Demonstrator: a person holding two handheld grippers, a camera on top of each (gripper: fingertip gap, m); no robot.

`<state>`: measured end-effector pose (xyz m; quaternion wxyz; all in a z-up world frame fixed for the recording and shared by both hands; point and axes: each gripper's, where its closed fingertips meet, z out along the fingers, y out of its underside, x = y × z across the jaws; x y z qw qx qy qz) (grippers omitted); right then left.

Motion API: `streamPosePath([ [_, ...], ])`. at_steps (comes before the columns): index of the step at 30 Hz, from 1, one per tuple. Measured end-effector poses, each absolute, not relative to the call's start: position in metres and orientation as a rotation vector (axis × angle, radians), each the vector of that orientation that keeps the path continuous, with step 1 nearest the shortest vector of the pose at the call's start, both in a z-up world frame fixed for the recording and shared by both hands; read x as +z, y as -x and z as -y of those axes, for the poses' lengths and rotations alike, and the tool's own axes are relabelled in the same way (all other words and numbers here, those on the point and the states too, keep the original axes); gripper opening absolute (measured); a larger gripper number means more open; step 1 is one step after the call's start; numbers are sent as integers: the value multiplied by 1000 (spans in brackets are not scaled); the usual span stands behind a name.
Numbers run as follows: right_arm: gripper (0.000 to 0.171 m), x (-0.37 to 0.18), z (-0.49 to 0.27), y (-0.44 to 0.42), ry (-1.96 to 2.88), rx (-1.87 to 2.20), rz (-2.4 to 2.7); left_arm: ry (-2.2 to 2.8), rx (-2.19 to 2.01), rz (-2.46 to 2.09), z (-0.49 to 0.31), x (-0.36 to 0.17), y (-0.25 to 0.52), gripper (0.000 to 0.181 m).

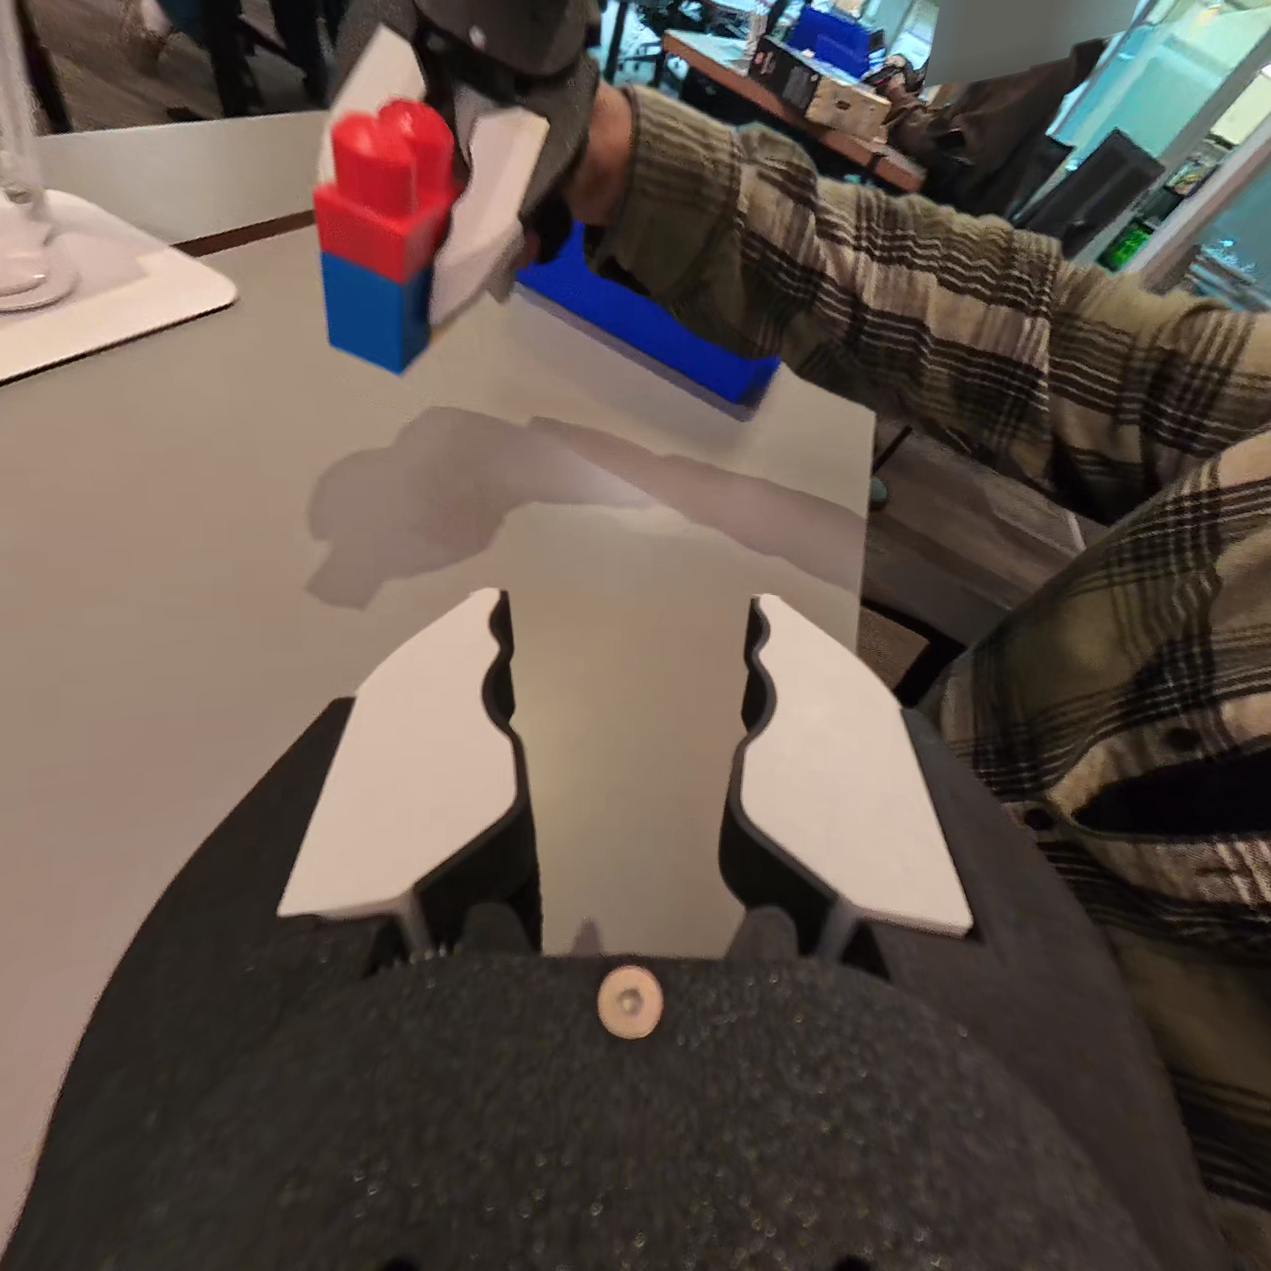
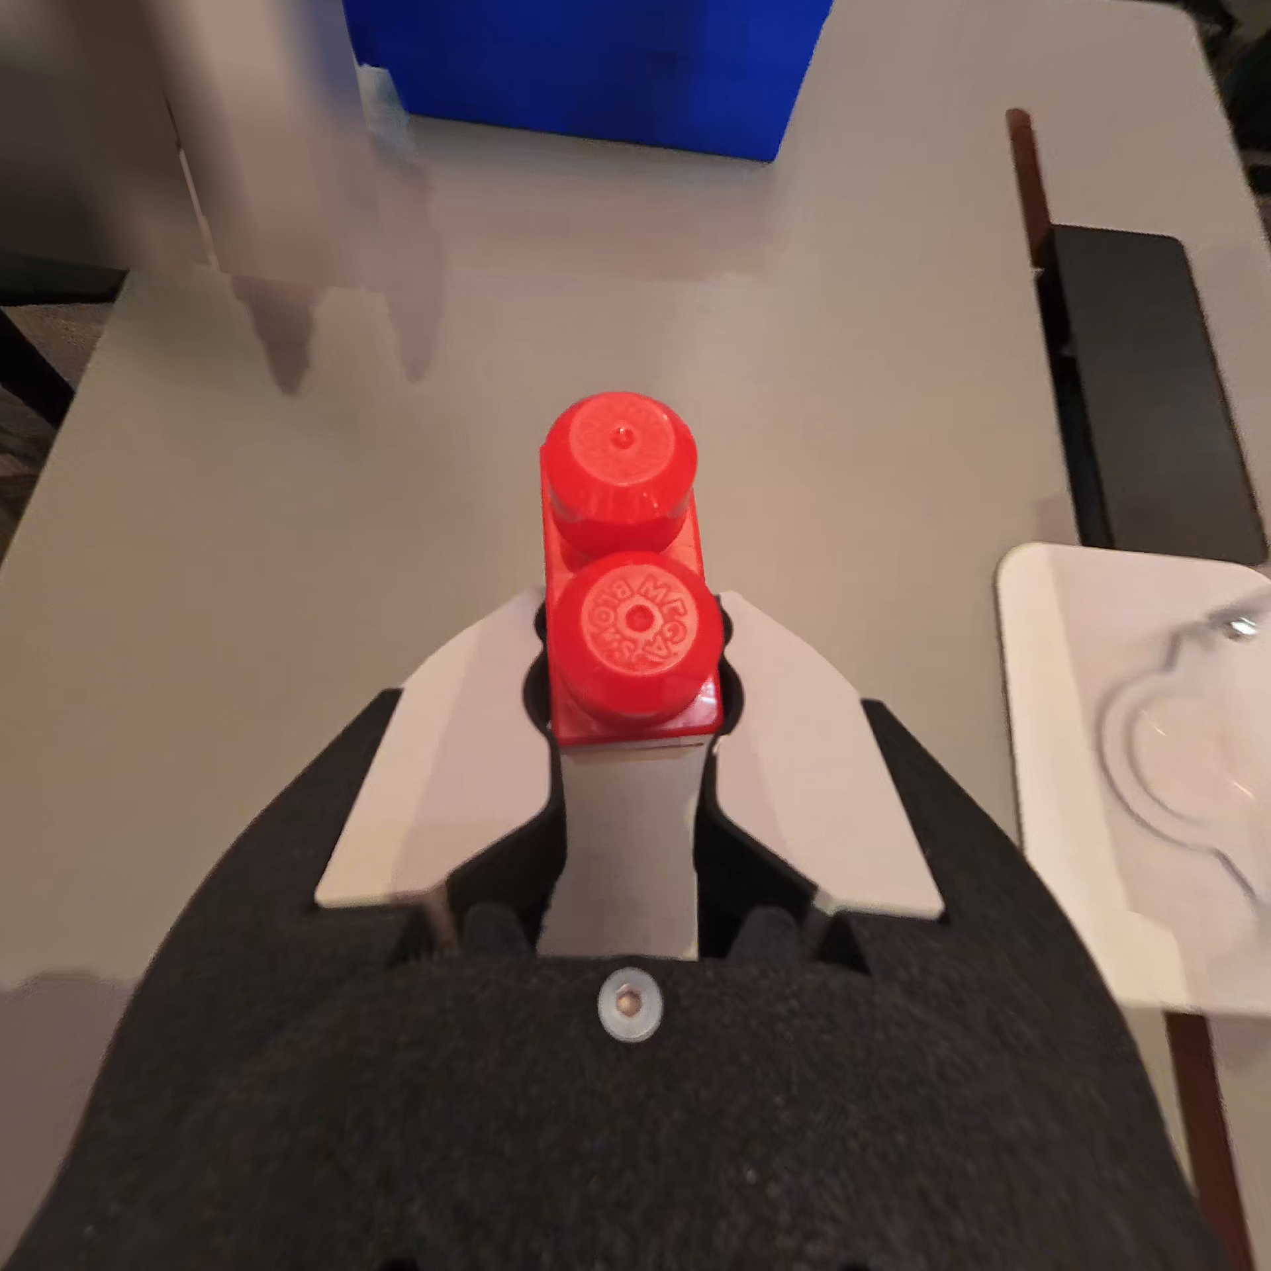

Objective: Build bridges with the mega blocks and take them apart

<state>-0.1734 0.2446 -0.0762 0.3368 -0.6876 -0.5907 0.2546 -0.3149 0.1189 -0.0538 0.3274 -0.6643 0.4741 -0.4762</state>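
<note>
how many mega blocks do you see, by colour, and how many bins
red blocks: 1, the red block gripped in the right claw
blue blocks: 1, the blue block stuck under the red one, off the table
blue bins: 1, the blue bin
total: 3

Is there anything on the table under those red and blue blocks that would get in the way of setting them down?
Nothing visible does. The right gripper holds the red block stacked on the blue block in the air, over bare grey table. The blue bin sits off to the side.
</note>
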Motion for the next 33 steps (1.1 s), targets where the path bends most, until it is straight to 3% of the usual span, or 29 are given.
streamPosePath([
  [9, 41, -7, -220, 35, 1853, 507, 1375, 1725, -1352, -1334, -69, -73, 295, 63],
  [16, 41, 2, -202, -58, 1957, 381, 1254, 1758, -1441, -1340, -60, -91, 285, 61],
  [28, 42, -51, -176, -204, 2210, 213, 1128, 1811, -1455, -1423, -30, -95, 285, 59],
  [33, 42, -83, -173, -226, 2249, 261, 1124, 1799, -1450, -1439, -23, -88, 284, 56],
])
